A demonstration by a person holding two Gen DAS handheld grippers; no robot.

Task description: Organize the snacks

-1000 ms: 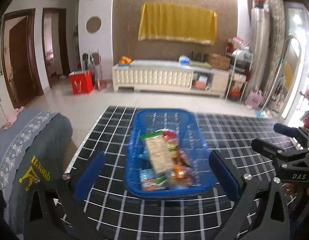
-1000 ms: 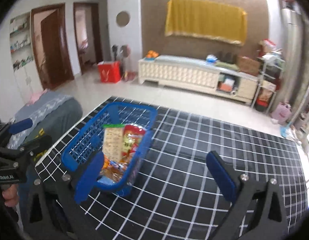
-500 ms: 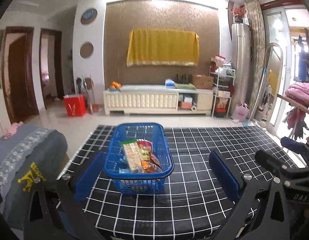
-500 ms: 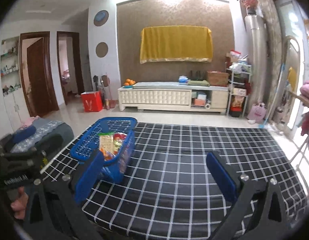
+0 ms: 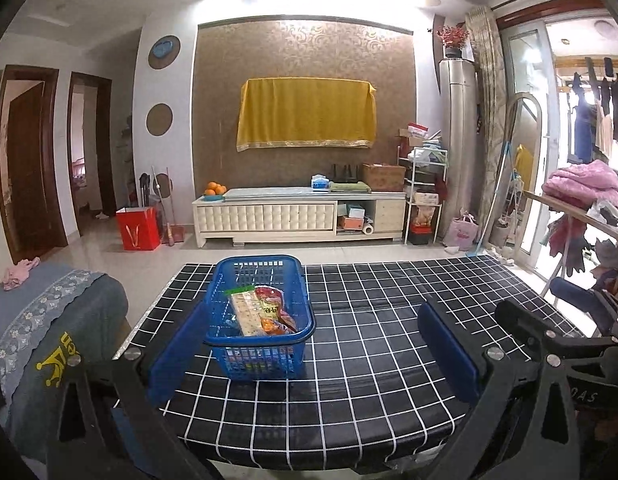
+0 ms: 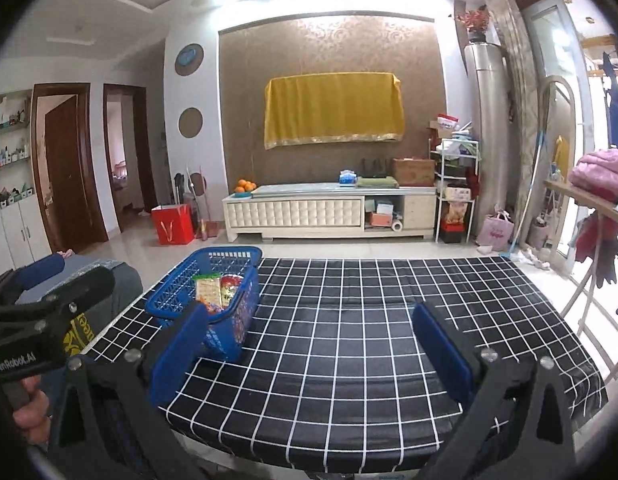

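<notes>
A blue plastic basket point(image 5: 297, 338) stands on the left part of a table with a black, white-gridded cloth point(image 5: 369, 340). It holds several snack packets point(image 5: 261, 310), among them a cracker pack and red and orange bags. It also shows in the right wrist view point(image 6: 245, 312). My left gripper point(image 5: 313, 350) is open and empty, pulled back over the table's near edge in front of the basket. My right gripper point(image 6: 309, 350) is open and empty, to the right of the basket, with its left finger point(image 6: 177, 350) overlapping the basket's near corner in view.
A grey covered chair or sofa arm point(image 5: 41, 328) stands left of the table. A clothes rack with pink bedding point(image 5: 581, 192) is at the right. A white TV cabinet point(image 5: 301, 214) and a red bag point(image 5: 137, 227) stand by the far wall.
Both grippers have drawn back and tilted up from the basket. The basket now looks smaller and farther, and more of the room shows. Both stay open and empty.
</notes>
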